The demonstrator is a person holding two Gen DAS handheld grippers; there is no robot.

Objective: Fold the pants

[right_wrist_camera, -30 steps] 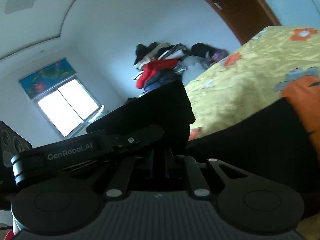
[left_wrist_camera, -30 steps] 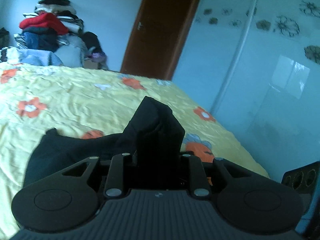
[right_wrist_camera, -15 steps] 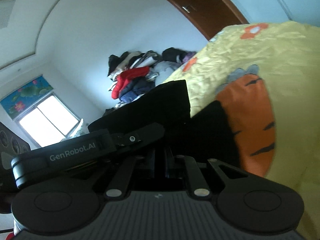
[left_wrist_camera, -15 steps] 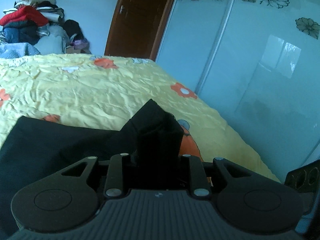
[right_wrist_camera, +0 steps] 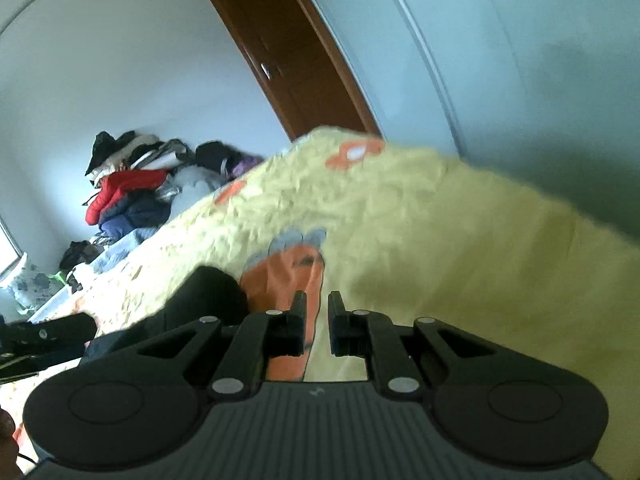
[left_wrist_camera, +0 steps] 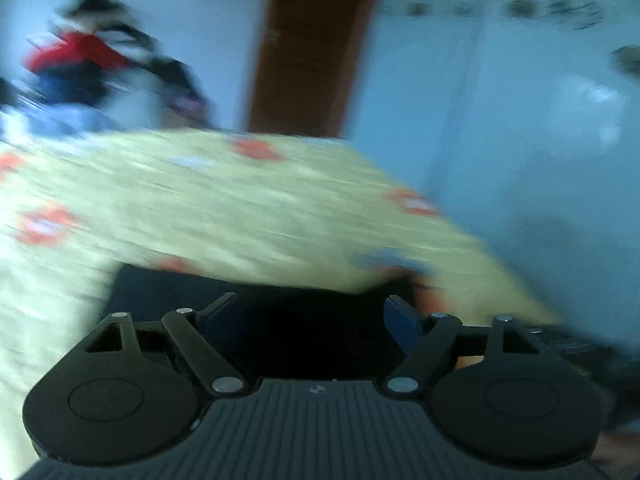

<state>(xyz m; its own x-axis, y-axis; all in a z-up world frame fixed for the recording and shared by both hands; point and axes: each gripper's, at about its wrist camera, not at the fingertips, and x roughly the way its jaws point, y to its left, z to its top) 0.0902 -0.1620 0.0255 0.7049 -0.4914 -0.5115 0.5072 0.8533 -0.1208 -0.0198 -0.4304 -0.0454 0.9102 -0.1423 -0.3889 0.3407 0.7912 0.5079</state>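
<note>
Left gripper (left_wrist_camera: 312, 312) jaws spread wide, released, over the black pants (left_wrist_camera: 256, 292) lying on the yellow bedsheet (left_wrist_camera: 208, 200). Right gripper (right_wrist_camera: 317, 316) jaws slightly parted, holding nothing; pants just left of it. Left view blurred.

You see the black fabric pants (left_wrist_camera: 256, 300) lying on the bed with the yellow flowered cover (left_wrist_camera: 224, 208), just in front of your left hand-held gripper (left_wrist_camera: 310, 316). In your right view the pants (right_wrist_camera: 208, 296) lie left of your right hand-held gripper (right_wrist_camera: 317, 320). Behind the bed stands the pile of mixed clothes (right_wrist_camera: 132, 184); right of it, the brown wooden door (right_wrist_camera: 288, 52).
</note>
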